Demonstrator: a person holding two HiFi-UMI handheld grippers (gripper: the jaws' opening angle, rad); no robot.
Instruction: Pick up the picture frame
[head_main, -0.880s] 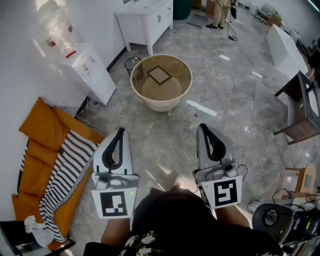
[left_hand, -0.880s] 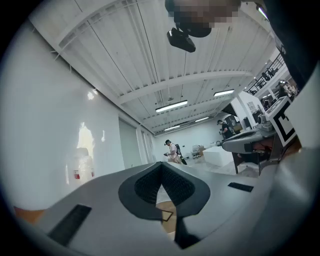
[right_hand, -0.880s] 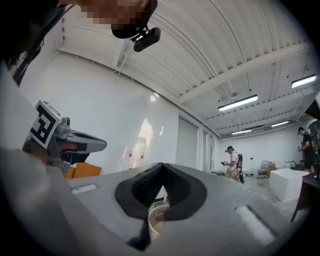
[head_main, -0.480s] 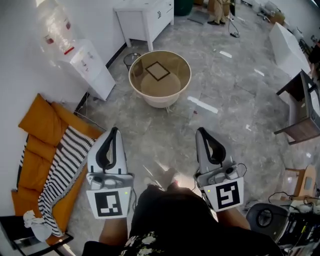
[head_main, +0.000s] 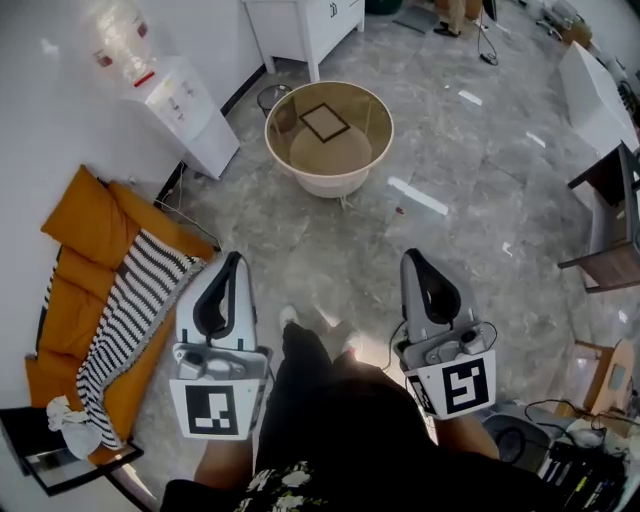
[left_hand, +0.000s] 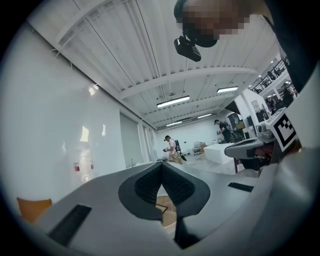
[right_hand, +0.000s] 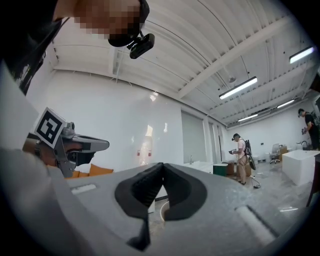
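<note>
The picture frame (head_main: 326, 122), a dark square, lies flat on the glass top of a round beige table (head_main: 280, 160) far ahead on the floor. My left gripper (head_main: 233, 261) and right gripper (head_main: 411, 257) are held side by side at waist height, pointing level toward the table and well short of it. Both are shut with nothing between the pads. In the left gripper view the closed jaws (left_hand: 161, 167) hide most of the table; a corner of the frame (left_hand: 163, 206) shows below them. The right gripper view shows its closed jaws (right_hand: 162, 170) and a sliver of the table rim (right_hand: 163, 212).
A water dispenser (head_main: 185, 105) and a white cabinet (head_main: 310, 20) stand along the left wall, with a small bin (head_main: 270, 97) by the table. Orange cushions with a striped blanket (head_main: 130, 320) lie at the left. A dark side table (head_main: 610, 215) stands right. A person (right_hand: 241, 157) stands far off.
The person's leg and foot have swung forward between the two grippers. The round table has shifted slightly up and right in the head view. Both grippers stay shut and empty.
</note>
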